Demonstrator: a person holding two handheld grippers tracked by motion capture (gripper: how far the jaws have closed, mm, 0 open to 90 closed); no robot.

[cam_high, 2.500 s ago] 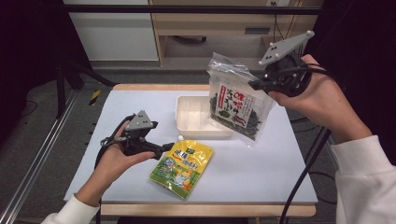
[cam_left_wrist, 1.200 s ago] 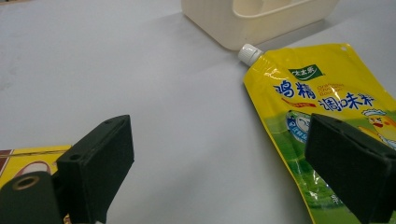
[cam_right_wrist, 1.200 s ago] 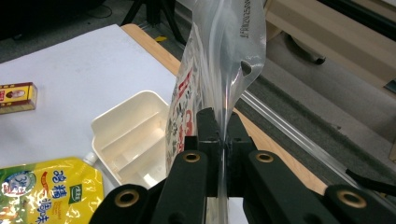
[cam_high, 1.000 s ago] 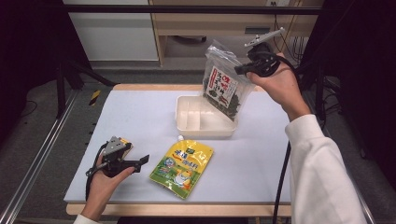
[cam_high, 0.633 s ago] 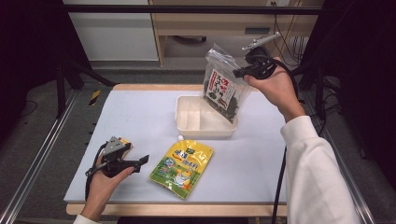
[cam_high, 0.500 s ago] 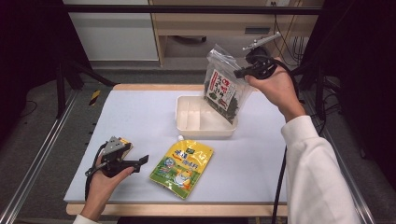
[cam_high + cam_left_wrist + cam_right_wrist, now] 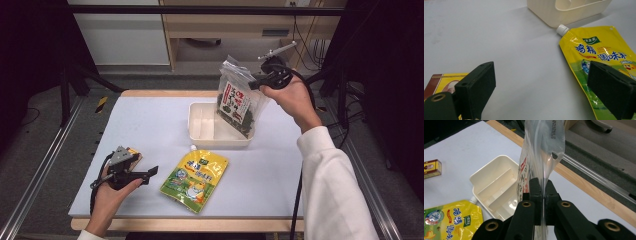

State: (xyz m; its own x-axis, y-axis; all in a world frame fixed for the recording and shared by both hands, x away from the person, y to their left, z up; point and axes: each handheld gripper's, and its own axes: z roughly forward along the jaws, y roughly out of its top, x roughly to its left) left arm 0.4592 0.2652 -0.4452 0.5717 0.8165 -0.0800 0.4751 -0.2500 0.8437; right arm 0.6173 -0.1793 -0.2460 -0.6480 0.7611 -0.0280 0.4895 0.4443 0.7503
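Right tool (image 7: pixel 256 83) clamped tight on the top edge of the clear seaweed bag (image 7: pixel 239 102), jaws pinching the film, as the right gripper view (image 7: pixel 543 195) confirms. Bag hangs upright over the right half of the cream tray (image 7: pixel 200 131), lower corner dipping at the tray's right compartment; whether it touches the bottom cannot be told. Compared with 2.5 s ago: bag carried from the tray's right side to above it, and the left tool (image 7: pixel 145 173) pulled back from the tray toward the near-left bench (image 7: pixel 150 120) edge. Little change over the last half second. Left tool gapes wide, holding nothing. Yellow spout pouch (image 7: pixel 196 178) lies flat just in front of the tray, spout near its wall.
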